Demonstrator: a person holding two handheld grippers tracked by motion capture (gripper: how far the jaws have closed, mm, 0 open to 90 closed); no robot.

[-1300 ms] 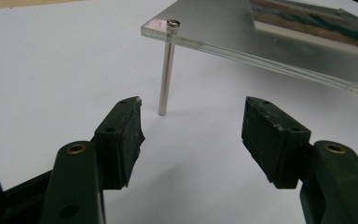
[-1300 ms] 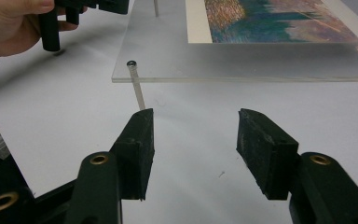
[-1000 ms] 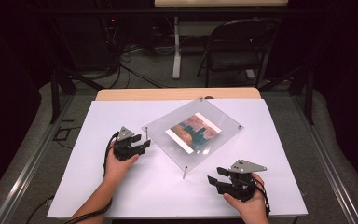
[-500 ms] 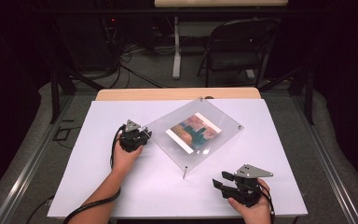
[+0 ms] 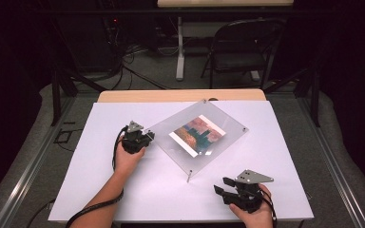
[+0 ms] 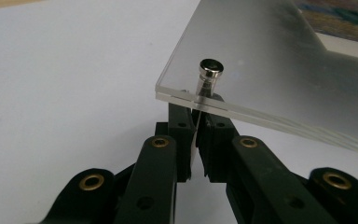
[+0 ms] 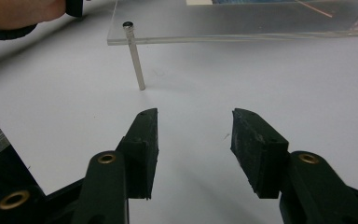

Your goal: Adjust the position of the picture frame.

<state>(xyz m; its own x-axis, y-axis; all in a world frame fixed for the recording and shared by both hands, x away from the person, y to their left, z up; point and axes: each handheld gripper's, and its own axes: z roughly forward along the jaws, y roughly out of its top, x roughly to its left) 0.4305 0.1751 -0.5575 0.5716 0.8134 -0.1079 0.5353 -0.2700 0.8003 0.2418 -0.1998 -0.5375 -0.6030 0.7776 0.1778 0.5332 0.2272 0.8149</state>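
A clear acrylic frame (image 5: 171, 128) holding a colourful picture (image 5: 197, 134) stands raised on thin metal legs in the middle of the white table (image 5: 100, 190). My left gripper (image 5: 148, 137) is at the frame's left corner. In the left gripper view it (image 6: 196, 126) is shut on the corner leg (image 6: 208, 77) just under the acrylic plate (image 6: 279, 70). My right gripper (image 5: 221, 185) rests near the front right edge, open with nothing between its jaws (image 7: 195, 123). It points toward the frame's near leg (image 7: 135, 58), a short way off.
A dark chair (image 5: 240, 52) and floor cables (image 5: 138, 61) lie beyond the table's far wooden edge (image 5: 180, 96). Metal rails (image 5: 28, 161) run along both sides of the table. White tabletop lies between my right gripper and the near leg (image 5: 189, 175).
My left gripper has moved right to the frame's left corner and is shut on its leg. My right gripper has drifted slightly right and toward the front edge, staying open.
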